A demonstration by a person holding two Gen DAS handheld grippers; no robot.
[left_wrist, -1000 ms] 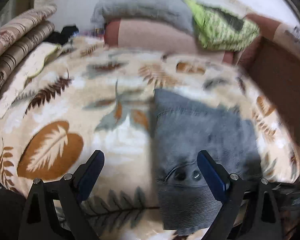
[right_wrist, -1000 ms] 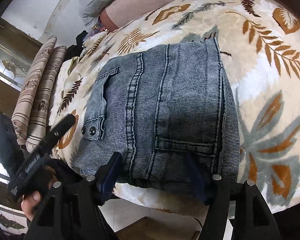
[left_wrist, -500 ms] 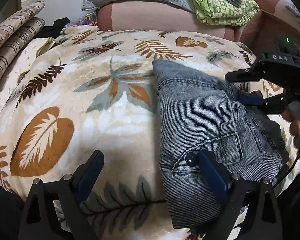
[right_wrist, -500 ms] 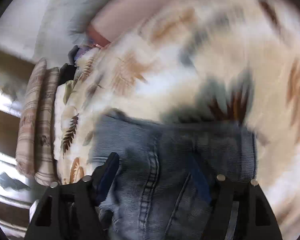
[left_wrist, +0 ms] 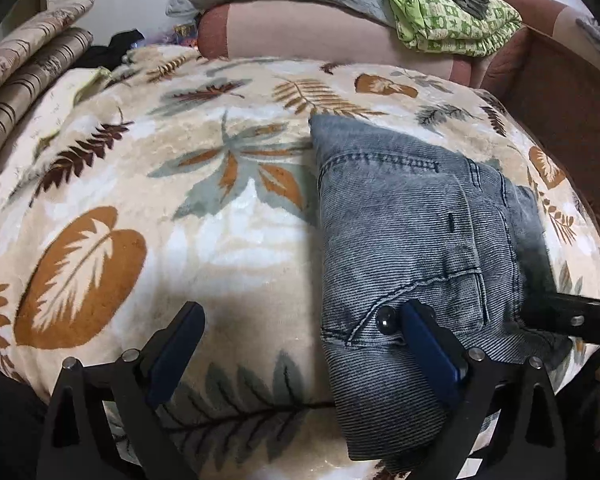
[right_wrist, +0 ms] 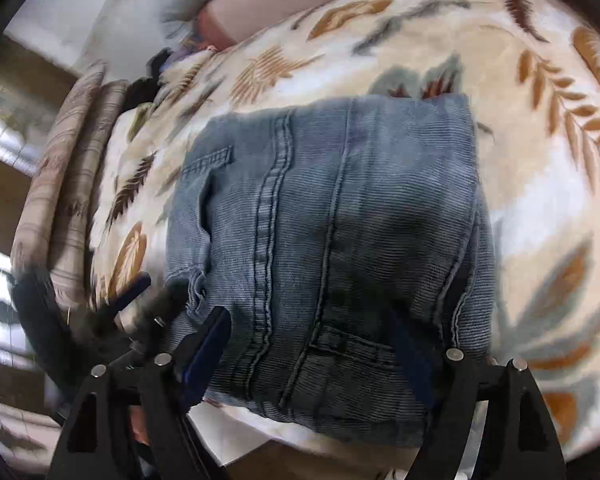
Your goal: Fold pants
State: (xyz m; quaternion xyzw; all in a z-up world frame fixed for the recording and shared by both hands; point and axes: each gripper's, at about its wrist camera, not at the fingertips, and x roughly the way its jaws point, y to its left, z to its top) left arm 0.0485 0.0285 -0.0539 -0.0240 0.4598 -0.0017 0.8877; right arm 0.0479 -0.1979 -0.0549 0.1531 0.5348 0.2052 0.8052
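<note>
The grey-blue denim pants (left_wrist: 404, 232) lie folded into a compact block on the leaf-print blanket (left_wrist: 228, 232), near its front edge. My left gripper (left_wrist: 300, 344) is open. Its right finger (left_wrist: 428, 348) hovers over the pants' near left corner by a metal button (left_wrist: 385, 315), and its left finger is over bare blanket. In the right wrist view the pants (right_wrist: 340, 232) fill the centre. My right gripper (right_wrist: 312, 356) straddles their near edge, its jaws opening, with denim below and between the fingers but not pinched. Part of the right gripper (left_wrist: 572, 318) shows at the pants' right side.
Striped rolled bolsters (left_wrist: 28, 80) lie at the far left. A pink cushion (left_wrist: 320, 28) with a grey quilt and a green patterned cloth (left_wrist: 452, 16) sits at the back. A brown wooden bed frame (left_wrist: 564, 112) runs along the right. Floor shows beneath the blanket's front edge (right_wrist: 236, 436).
My right gripper reached out over the pants half a second ago and has drawn back to their near edge, jaws wider. The left gripper has stayed open in place.
</note>
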